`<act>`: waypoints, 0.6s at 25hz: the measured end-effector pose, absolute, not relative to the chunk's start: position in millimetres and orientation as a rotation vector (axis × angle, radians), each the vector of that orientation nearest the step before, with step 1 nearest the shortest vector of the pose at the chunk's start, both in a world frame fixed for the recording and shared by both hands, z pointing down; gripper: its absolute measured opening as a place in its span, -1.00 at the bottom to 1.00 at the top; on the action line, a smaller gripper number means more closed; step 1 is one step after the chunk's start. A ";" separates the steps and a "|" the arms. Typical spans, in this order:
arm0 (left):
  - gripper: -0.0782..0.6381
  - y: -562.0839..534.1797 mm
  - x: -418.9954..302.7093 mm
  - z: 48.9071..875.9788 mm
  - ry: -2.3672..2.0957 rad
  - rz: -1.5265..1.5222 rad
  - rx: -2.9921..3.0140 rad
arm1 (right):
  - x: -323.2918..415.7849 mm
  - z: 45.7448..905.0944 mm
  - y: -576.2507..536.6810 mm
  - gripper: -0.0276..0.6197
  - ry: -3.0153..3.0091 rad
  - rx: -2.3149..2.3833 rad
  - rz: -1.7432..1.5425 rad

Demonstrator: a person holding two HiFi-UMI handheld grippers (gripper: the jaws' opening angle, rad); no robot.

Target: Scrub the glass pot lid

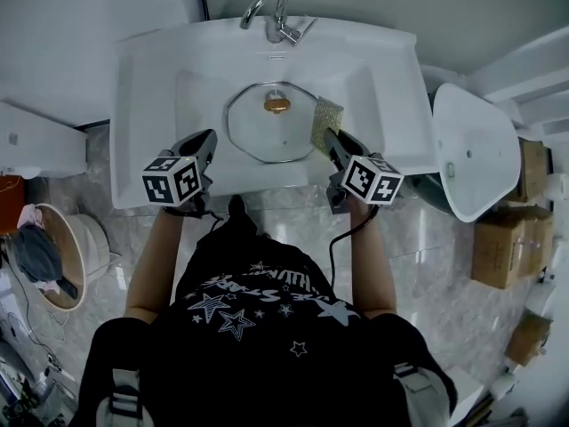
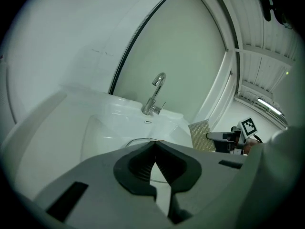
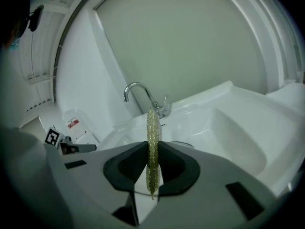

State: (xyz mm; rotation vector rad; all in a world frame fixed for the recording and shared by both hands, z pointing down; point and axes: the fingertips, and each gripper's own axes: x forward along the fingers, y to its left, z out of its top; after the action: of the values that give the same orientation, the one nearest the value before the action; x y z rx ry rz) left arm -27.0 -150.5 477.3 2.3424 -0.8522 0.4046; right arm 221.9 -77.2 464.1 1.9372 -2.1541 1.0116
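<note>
The glass pot lid (image 1: 267,132) lies flat in the basin of the white sink (image 1: 142,78), knob (image 1: 276,105) up, just below the faucet (image 1: 276,16). It sits between the 2 tools, ahead of both.

The right tongs (image 1: 330,137) are the nearer. They are clenched on a gold scrubbing pad (image 1: 326,121), held on edge with its long axis pointing away from the person toward the faucet. In the head view the pad's far end overlaps the lid's right rim, but I cannot tell whether it touches the glass. The lid lies to the left of these tongs, so reaching it likely calls for a short move inward and down.

The left tongs (image 1: 212,137) are clenched on nothing, tips together, just beside the lid's left rim.

The lid is clear glass with a thin metal rim and a brownish knob at its centre. Whether it is wet or soiled I cannot tell.
</note>
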 end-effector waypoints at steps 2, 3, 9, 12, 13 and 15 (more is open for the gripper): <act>-0.76 -165.2 -27.3 479.7 -0.837 0.418 2.347 | 221.6 470.1 -95.6 -0.72 -2.119 1.905 0.984; -0.76 -171.8 -27.9 481.5 -0.830 0.426 2.348 | 221.9 472.9 -104.2 -0.72 -2.099 1.892 0.969; -0.76 -207.2 -30.4 496.9 -0.810 0.410 2.306 | 225.0 489.0 -158.6 -0.72 -1.969 1.865 0.907; -0.76 -217.2 -29.3 505.8 -0.785 0.407 2.291 | 219.4 504.9 -181.4 -0.72 -1.902 1.767 0.845; -0.76 -220.4 -29.3 508.2 -0.778 0.411 2.291 | 219.2 510.7 -188.2 -0.72 -1.871 1.733 0.820; -0.76 -226.7 -30.4 512.7 -0.767 0.417 2.292 | 220.6 521.7 -200.8 -0.72 -1.812 1.675 0.777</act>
State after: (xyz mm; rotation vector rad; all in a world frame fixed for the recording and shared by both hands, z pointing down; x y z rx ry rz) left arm -30.4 -226.7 512.7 2.2917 -0.7674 0.4172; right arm 220.6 -200.8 521.7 1.6749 -1.8118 0.7765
